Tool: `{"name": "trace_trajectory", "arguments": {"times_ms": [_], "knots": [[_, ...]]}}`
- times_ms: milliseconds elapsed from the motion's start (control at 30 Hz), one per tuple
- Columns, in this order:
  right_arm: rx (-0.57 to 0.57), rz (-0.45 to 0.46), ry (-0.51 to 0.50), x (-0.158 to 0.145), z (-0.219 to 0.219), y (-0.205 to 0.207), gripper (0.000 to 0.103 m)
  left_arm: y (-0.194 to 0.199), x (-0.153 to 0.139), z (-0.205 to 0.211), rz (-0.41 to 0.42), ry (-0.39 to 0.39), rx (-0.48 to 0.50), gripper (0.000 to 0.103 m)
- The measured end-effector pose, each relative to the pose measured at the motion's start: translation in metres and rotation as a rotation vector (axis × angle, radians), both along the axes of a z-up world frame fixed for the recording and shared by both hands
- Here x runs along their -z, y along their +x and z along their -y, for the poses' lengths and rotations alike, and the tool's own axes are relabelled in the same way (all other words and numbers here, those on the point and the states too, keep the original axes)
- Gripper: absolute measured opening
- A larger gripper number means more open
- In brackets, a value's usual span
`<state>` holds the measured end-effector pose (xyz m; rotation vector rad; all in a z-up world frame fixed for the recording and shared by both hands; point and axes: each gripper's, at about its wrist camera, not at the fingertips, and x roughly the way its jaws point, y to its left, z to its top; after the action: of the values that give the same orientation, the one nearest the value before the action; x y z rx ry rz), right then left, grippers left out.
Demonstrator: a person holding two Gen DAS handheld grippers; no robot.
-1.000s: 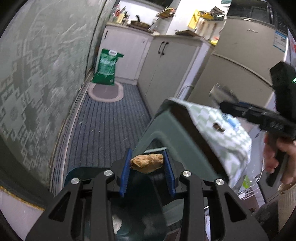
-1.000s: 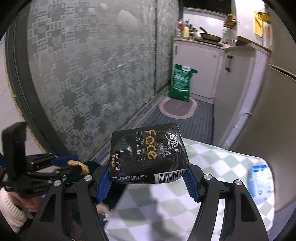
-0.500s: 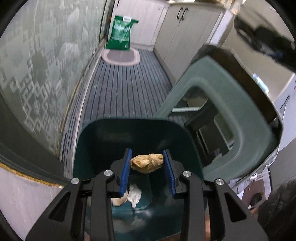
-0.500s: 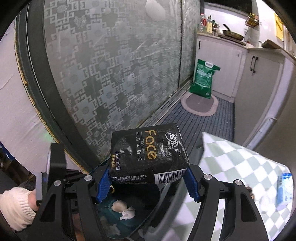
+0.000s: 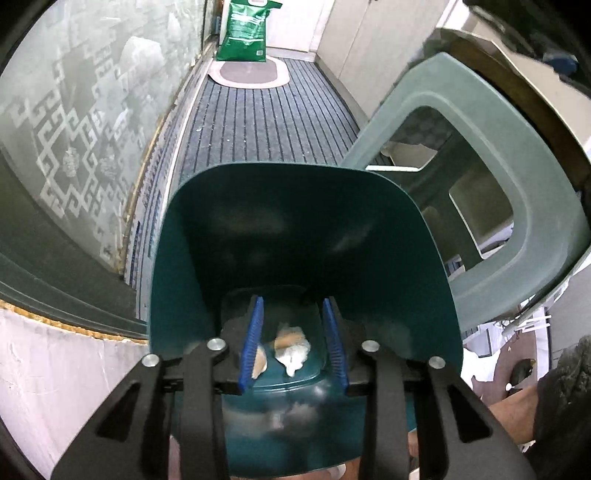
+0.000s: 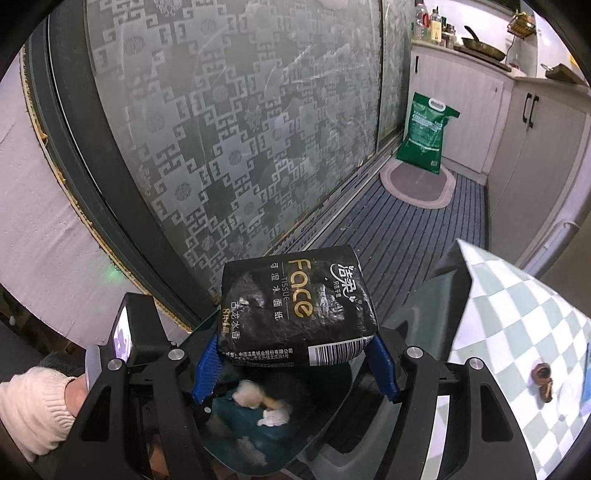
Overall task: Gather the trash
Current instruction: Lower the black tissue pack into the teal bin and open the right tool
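Left wrist view: left gripper [image 5: 293, 341] poised over the mouth of a dark teal, smooth plastic waste bin [image 5: 207, 236], blue ribbed fingers [image 5: 252, 338] spread apart with nothing between them. Lying on the bin floor between and below the fingers, a crusty tan bread scrap [image 5: 290, 338] touching a crumpled white tissue wad [image 5: 295, 358], plus another pale scrap [image 5: 259, 363] just beside the left finger. Right of the bin and touching its rim, a grey-green moulded plastic stool [image 5: 491, 147] tilted on its side, with an open cut-out panel. Beyond, a dark striped ribbed floor mat [image 5: 266, 118], an oval pink-edged rug [image 5: 247, 72] and a glossy green sack [image 5: 247, 31] leaning upright at the far end; on the left, a frosted glass sliding door with a fret pattern [image 5: 74, 122]. Right wrist view: right gripper [image 6: 295, 363] clamped on a black crinkled plastic tissue pack with gold "Face" lettering [image 6: 295, 314], blue pads pressing both ends, the pack hanging above the same bin [image 6: 332, 435], whose pale scraps [image 6: 255, 397] show blurred beneath. At left, a hand in a cream knit sleeve [image 6: 37, 406] holding the other gripper's black body. At right, a green-and-white checked tablecloth [image 6: 517, 332] carrying a small brown scrap [image 6: 543, 374]. Bin partly hidden by the pack and gripper frame.
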<state>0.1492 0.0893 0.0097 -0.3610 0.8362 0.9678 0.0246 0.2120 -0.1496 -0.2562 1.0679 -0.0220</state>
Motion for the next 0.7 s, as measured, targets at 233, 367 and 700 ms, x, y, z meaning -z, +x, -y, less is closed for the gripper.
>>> {"name": "trace_trajectory", "arguments": {"times_ms": [233, 367, 700], "knots": [[-0.004, -0.033, -0.052, 0.025, -0.013, -0.004, 0.068, -0.007, -0.027, -0.018, 0.093, 0.016, -0.074, 0.026], [-0.024, -0.055, -0.094, 0.045, -0.022, -0.012, 0.068, -0.010, -0.044, -0.031, 0.159, 0.018, -0.112, 0.023], [-0.074, -0.114, -0.163, 0.089, -0.034, -0.029, 0.068, -0.016, -0.083, -0.043, 0.292, 0.000, -0.162, 0.014]]}}
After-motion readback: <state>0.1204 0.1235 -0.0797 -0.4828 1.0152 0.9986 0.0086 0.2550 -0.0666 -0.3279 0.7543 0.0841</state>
